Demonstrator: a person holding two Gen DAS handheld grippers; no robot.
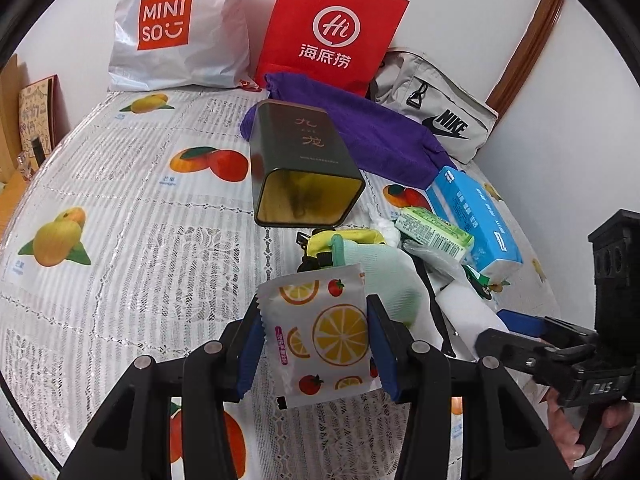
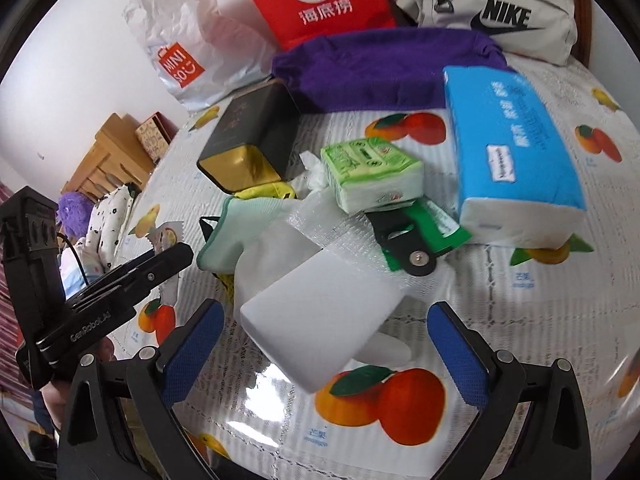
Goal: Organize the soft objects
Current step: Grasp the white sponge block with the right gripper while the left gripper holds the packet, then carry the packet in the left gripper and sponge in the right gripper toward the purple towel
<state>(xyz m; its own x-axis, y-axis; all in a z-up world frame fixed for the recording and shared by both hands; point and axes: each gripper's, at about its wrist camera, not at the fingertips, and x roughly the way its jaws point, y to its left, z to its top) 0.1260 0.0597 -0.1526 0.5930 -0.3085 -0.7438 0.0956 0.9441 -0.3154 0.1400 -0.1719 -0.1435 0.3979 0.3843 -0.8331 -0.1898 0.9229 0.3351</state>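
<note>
Clamped in our left gripper [image 1: 316, 344] – the fruit-print sachet [image 1: 320, 332]; the tin [image 1: 304, 168] gapes ahead. Our right gripper [image 2: 326, 344], open, brackets the white block [image 2: 320, 316].

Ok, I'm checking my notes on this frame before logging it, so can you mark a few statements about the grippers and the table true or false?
1. The left gripper is shut on the fruit-print packet. True.
2. The right gripper grips the white sponge block. False: its jaws are open, with the block lying between them.
3. The dark tin lies on its side, open end visible. True.
4. The blue tissue pack sits inside the red paper bag. False: it lies on the tablecloth.
</note>
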